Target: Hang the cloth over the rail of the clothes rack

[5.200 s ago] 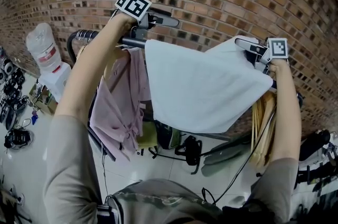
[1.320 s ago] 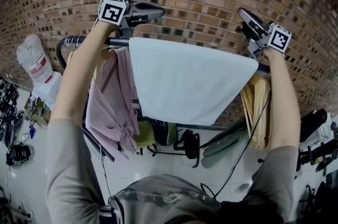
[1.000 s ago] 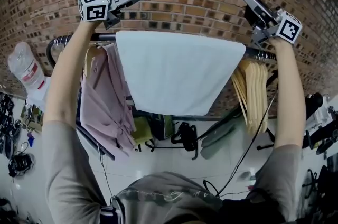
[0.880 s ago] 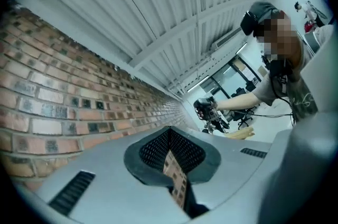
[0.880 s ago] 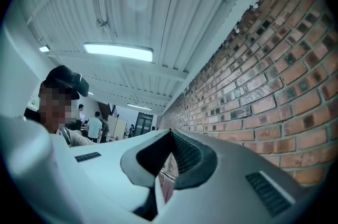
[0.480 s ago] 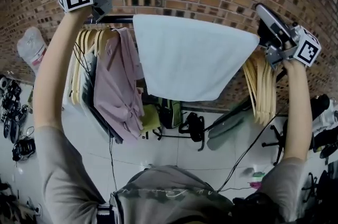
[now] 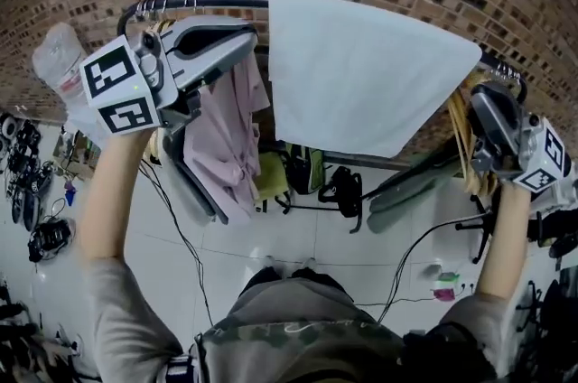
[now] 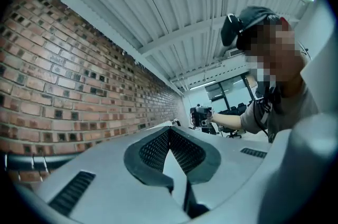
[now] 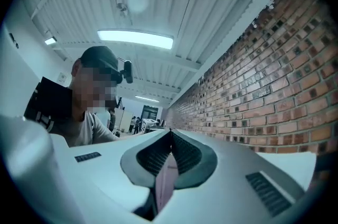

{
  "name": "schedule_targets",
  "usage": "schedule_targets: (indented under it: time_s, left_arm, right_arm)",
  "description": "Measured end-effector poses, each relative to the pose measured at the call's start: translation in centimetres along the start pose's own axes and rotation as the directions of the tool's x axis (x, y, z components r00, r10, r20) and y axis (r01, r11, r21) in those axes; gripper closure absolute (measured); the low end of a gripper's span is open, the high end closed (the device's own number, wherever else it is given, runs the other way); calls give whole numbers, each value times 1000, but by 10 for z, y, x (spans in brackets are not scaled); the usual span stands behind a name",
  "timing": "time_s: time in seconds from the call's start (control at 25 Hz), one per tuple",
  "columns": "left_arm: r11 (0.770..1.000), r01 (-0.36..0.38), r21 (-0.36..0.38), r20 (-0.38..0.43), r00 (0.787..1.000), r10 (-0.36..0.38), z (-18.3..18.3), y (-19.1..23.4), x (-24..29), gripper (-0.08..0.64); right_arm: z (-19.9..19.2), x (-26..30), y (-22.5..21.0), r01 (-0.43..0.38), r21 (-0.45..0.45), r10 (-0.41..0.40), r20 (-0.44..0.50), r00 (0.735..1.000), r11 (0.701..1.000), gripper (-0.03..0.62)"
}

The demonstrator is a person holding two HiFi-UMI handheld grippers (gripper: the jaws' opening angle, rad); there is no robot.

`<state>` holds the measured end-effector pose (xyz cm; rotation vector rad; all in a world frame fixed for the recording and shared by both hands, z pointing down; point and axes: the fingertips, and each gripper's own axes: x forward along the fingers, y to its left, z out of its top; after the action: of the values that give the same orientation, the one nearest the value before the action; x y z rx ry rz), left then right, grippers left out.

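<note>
**Cloth on rail, 2 tools empty**

The white cloth (image 7: 370, 74) lies draped over the rail (image 7: 208, 1), between a pink garment (image 7: 230, 133) and wooden hangers (image 7: 459, 137). My left tool (image 7: 246, 40) and right tool (image 7: 485, 97) are both closed on nothing, clear of it. It looks soft, light and limp; I'd pinch it at a top corner. No brand or label is readable

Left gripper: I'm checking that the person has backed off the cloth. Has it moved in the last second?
Yes. It was above the rail; now the left gripper is lower, below the rail, shut and empty, not holding the cloth.
</note>
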<state>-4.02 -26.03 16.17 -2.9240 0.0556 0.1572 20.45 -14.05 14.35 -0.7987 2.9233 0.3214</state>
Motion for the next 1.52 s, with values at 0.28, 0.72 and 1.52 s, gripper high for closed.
schedule_targets:
  time_s: [0.28, 0.72, 1.52]
  left_arm:
    - [993, 107, -58, -37, 993, -110, -64, -85, -19, 554]
    - [980, 26, -196, 67, 998, -13, -82, -262, -45, 554]
    - [940, 231, -250, 18, 972, -234, -100, -524, -33, 554]
  right_arm:
    - [-42, -34, 77, 55, 64, -54, -16, 998, 996, 581]
    - [-72, -104, 210, 39, 174, -51, 67, 996, 984, 581]
    - [-122, -129, 457, -80, 286, 66, 58, 996, 955, 583]
